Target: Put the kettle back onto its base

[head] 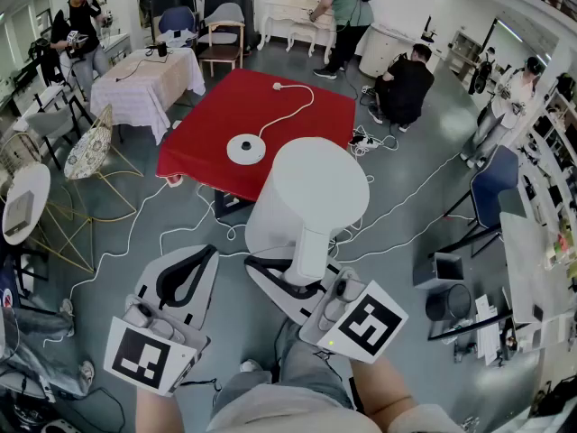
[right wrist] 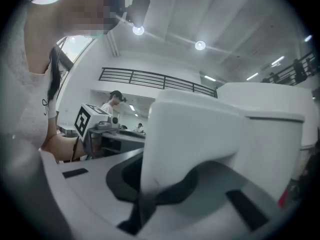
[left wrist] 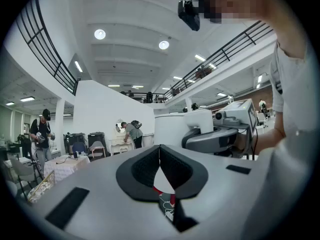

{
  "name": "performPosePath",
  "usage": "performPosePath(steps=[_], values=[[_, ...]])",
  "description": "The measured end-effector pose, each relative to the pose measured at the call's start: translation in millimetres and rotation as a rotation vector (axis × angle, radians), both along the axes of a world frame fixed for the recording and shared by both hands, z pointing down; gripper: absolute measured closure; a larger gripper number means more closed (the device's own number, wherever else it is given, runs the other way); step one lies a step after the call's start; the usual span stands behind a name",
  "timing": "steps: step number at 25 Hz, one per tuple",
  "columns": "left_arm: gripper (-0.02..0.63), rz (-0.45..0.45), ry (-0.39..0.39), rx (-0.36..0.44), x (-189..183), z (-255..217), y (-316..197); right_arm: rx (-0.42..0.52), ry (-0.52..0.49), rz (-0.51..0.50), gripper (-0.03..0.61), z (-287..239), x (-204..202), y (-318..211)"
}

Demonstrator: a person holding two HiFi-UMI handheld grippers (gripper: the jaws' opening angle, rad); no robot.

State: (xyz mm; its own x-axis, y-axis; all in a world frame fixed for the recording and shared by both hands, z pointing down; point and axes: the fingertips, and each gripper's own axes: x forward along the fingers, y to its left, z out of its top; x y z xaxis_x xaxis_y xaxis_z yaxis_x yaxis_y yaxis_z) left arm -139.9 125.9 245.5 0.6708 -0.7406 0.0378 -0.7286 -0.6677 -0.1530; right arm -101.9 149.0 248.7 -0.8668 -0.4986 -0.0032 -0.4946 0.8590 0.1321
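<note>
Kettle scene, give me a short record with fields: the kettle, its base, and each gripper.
kettle: white, held up, off its base
base: round white disc on the red table, cord attached, nothing on it
right gripper: fingers shut on the kettle's handle
left gripper: fingers together, empty

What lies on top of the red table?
On the red table lie the round white base and its white cord. The kettle hides part of the near edge.
</note>
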Motion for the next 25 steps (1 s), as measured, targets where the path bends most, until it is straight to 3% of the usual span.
performPosePath(steps=[10, 25], values=[[0.603, 0.029, 0.022, -0.007, -32, 2, 46, 0.018, 0.031, 0.026, 0.569, -8, -38, 44], [0.603, 0.029, 0.055, -0.004, -34, 2, 57, 0.050, 0.066, 0.021, 0.569, -9, -43, 58]])
